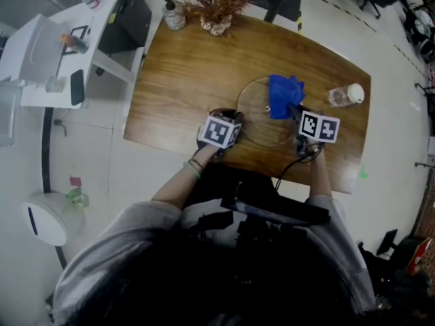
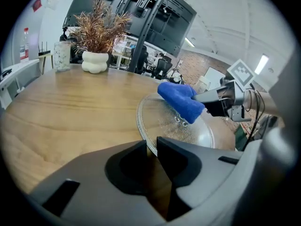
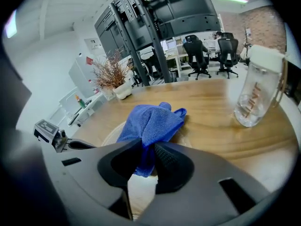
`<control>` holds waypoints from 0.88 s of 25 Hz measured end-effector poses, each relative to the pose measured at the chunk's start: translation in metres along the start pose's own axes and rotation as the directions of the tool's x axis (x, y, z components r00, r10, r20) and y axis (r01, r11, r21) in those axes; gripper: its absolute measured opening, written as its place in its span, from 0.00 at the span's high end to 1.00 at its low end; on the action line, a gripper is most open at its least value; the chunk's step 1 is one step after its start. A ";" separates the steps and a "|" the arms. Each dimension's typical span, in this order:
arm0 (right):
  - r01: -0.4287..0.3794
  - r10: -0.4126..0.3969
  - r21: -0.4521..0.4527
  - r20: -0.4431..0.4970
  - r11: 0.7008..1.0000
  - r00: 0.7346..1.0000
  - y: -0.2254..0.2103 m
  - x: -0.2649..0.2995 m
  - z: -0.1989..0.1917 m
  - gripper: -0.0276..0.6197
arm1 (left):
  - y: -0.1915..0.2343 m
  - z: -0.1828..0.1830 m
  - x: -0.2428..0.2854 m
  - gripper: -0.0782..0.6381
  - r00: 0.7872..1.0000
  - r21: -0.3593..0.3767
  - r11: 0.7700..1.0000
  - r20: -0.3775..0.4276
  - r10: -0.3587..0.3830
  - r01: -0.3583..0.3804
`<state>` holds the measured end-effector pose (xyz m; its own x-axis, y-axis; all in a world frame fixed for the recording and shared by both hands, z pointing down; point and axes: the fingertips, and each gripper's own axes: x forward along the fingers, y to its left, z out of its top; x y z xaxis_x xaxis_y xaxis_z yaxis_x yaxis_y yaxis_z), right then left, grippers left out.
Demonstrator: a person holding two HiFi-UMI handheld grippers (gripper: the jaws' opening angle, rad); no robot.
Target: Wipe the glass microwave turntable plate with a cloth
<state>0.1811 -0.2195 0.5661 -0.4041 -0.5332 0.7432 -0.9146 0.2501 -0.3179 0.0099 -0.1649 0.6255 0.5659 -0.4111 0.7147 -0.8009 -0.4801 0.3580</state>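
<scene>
Pinched between the jaws of the left gripper (image 2: 149, 147), which are almost together: the near rim of the glass plate (image 2: 183, 128) (thin, slick, only a narrow bite), with the disc lying flat ahead of the tips on the table (image 2: 61, 117). Clamped in the right gripper (image 3: 148, 149), jaws shut tight on a fold: the blue cloth (image 3: 151, 120), bunched just ahead over the plate. Could slide out of the left pinch under a hard wipe and skate or tip. Might swing wide and knock the bottle (image 3: 256, 91) beyond the right jaws. Farther off, a potted plant (image 2: 96, 41), well apart.
</scene>
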 end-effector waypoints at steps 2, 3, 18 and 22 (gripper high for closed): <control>0.027 -0.027 0.004 0.004 1.000 1.000 -0.014 -0.006 0.001 0.83 | -0.001 0.001 0.001 0.80 1.000 -0.006 1.000 -0.001 -0.008 0.008; 0.041 -0.041 0.004 0.004 0.999 0.999 -0.020 -0.008 0.001 0.83 | -0.002 0.001 0.001 0.80 1.000 -0.009 1.000 -0.001 -0.013 0.013; -0.157 0.165 -0.161 0.042 0.974 0.985 0.113 0.010 0.007 0.83 | -0.002 0.002 0.001 0.80 1.000 -0.010 1.000 0.000 -0.014 0.014; -0.145 0.142 -0.217 -0.027 0.965 0.989 0.123 0.028 -0.011 0.84 | -0.003 0.002 0.000 0.80 1.000 -0.010 1.000 -0.002 -0.015 0.015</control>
<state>0.0570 -0.1945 0.5545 -0.5294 -0.4703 0.7061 -0.8208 0.4943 -0.2863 0.0123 -0.1652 0.6232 0.5777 -0.4017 0.7106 -0.7940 -0.4784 0.3751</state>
